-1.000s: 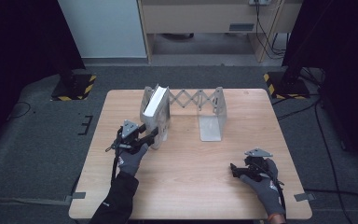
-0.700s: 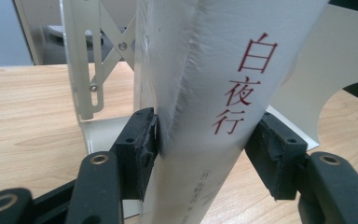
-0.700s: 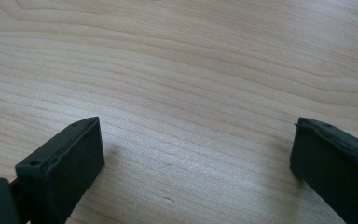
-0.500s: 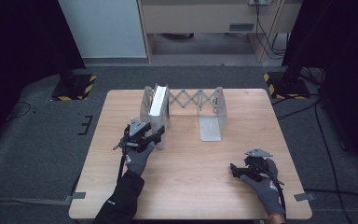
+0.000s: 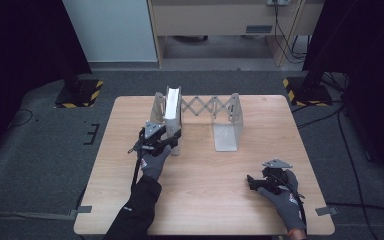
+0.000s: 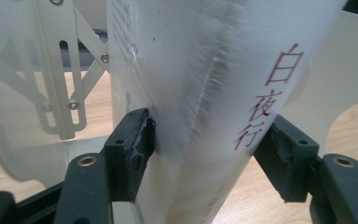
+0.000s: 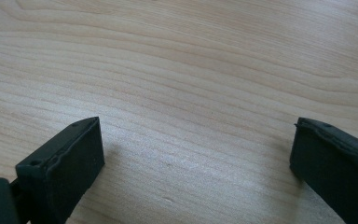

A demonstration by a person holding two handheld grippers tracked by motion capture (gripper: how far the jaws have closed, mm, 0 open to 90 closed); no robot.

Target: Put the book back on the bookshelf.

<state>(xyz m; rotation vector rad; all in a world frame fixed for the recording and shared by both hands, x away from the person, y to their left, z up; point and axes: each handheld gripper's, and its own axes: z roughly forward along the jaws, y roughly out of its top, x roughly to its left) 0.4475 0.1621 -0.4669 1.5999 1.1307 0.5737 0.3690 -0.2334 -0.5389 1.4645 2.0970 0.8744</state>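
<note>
**benchwatcher:** So where's the book (image 5: 172,107) sitting? From the high view it stands upright on its bottom edge at the left end of the expanding metal rack (image 5: 200,117), pressed against the rack's left end plate. Its long axis on the counter (image 5: 205,200) runs front to back, with the spine facing the person's side. In the left gripper view the spine shows red characters running top to bottom, so it's the right way up.

**gripfan22:** Yep, and the left claw (image 6: 205,154) has a jaw on each side of the book near the spine. The left pad presses on the cover; the right pad sits at the other face, though whether it's fully touching is hard to tell. Looks closed on the book to me. The right claw (image 7: 196,154) is well away from the rack, toward the near right corner of the counter, jaws spread wide over bare wood, holding nothing.

**benchwatcher:** The surface is a light wood-grain counter on grey carpet. Behind the rack are a white panel and a wooden cabinet, and yellow-black striped stand feet sit on the floor off both far corners.

**gripfan22:** Rack-wise, the scissor lattice stretches right from the book to a second end plate (image 5: 228,127) with a flat foot. The slot between is free, and nothing crowds the book except the rack's left plate.
</note>
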